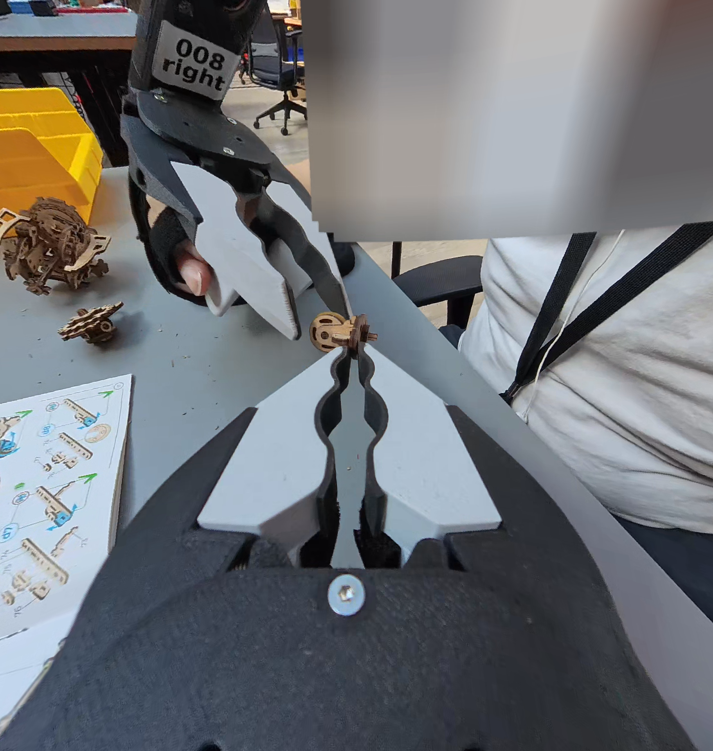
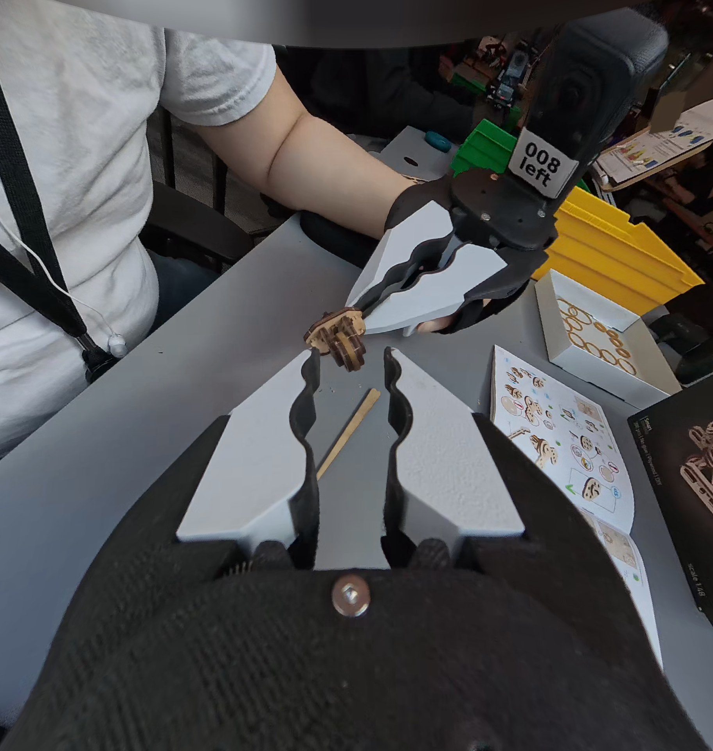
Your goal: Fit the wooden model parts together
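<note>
A small wooden assembly (image 1: 338,333), a pale wheel and a dark disc on a short axle, hangs above the grey table (image 1: 208,365). My left gripper (image 1: 353,351) is shut on its disc end. In the right wrist view the assembly (image 2: 338,339) sits at the tip of the left gripper (image 2: 357,315), which reaches in from the upper right. My right gripper (image 2: 351,352) is open, with its fingertips on either side just below the assembly. In the left wrist view the right gripper (image 1: 318,321) comes from the upper left, its jaws apart around the wheel end.
On the table are a partly built wooden model (image 1: 46,244), a small gear piece (image 1: 90,325), an instruction booklet (image 2: 558,439), a thin wooden stick (image 2: 351,430), a white box of wooden rings (image 2: 590,325), a black box (image 2: 688,487) and a yellow bin (image 1: 29,154). The person's torso is just beyond the table edge. Both grippers' tips are close together, under 4 cm apart. About 20 centimeters separates my right fingertips from the small gear piece (image 1: 90,325).
</note>
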Demonstrator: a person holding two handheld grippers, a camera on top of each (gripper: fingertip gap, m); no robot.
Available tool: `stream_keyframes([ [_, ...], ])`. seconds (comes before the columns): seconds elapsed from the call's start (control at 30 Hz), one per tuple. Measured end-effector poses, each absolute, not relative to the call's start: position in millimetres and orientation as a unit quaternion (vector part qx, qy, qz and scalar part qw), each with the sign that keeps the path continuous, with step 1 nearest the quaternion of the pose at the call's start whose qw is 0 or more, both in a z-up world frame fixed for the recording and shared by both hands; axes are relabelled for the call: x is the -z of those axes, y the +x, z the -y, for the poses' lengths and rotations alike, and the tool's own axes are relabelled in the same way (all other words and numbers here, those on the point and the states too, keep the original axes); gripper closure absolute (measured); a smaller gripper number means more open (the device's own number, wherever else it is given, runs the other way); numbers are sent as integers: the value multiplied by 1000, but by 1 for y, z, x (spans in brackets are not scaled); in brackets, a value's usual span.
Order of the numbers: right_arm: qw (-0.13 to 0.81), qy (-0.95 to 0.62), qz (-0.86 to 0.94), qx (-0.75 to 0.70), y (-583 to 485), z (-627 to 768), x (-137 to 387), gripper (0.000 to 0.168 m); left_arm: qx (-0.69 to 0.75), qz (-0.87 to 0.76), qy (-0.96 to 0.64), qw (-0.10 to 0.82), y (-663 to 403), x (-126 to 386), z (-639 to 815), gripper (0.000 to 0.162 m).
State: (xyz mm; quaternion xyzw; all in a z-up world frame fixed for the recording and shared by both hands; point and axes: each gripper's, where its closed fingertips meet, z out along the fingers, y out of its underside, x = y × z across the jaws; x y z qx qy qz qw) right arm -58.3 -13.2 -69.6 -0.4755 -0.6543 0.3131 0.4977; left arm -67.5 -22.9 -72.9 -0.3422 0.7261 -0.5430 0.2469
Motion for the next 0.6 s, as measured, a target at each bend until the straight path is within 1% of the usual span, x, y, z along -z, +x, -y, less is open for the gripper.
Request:
stream_keyframes([
  [0.1,502,-467,656,-315,-60,17,66,139,566,-716,-339,231,-69,70,25,161],
  [0.3,498,-457,659,-331,-61,24,63,149,613,-692,-325,199,-74,60,31,161],
  [0.47,510,-442,658,-335,-68,29,57,148,631,-684,-318,181,-76,57,35,161],
  [0.6,510,-432,658,-348,-72,36,55,151,646,-679,-303,169,-79,53,40,161],
])
